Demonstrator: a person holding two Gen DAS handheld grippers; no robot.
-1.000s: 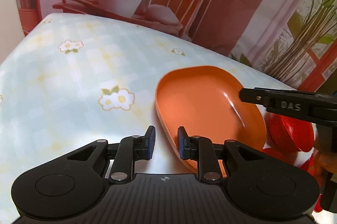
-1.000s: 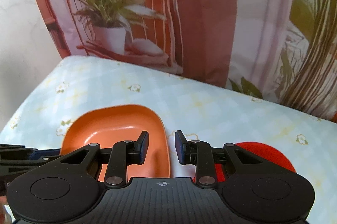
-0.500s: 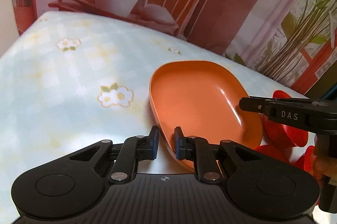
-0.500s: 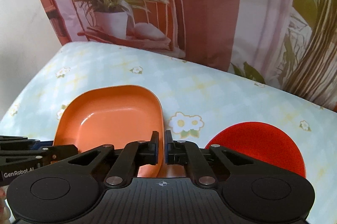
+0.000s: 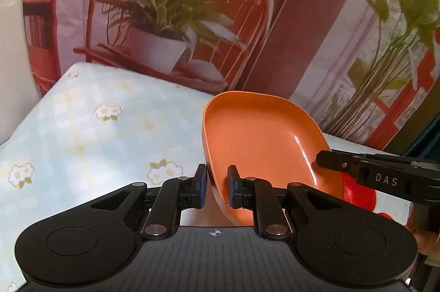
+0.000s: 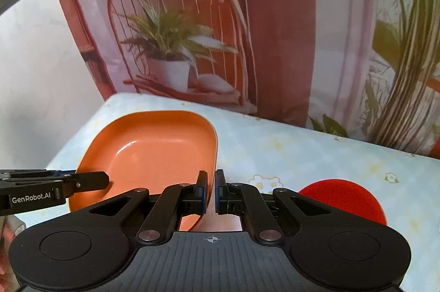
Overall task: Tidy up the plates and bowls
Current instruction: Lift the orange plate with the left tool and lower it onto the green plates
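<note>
Left wrist: orange plate (image 5: pixel 264 138) clamped between tongs (image 5: pixel 216 187).

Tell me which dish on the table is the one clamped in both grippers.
The orange squarish dish: the left gripper and right gripper each pinch its rim. The red round plate lies flat on the tablecloth, untouched.

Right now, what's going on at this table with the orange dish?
A person is holding a pair of tongs in each hand, and both pairs grip the same orange dish. The left tongs pinch its near rim, and the right tongs pinch the rim on the opposite side. The dish is tilted, and whether it still touches the flowered tablecloth is hard to tell. A red plate lies on the cloth to the right.
</note>
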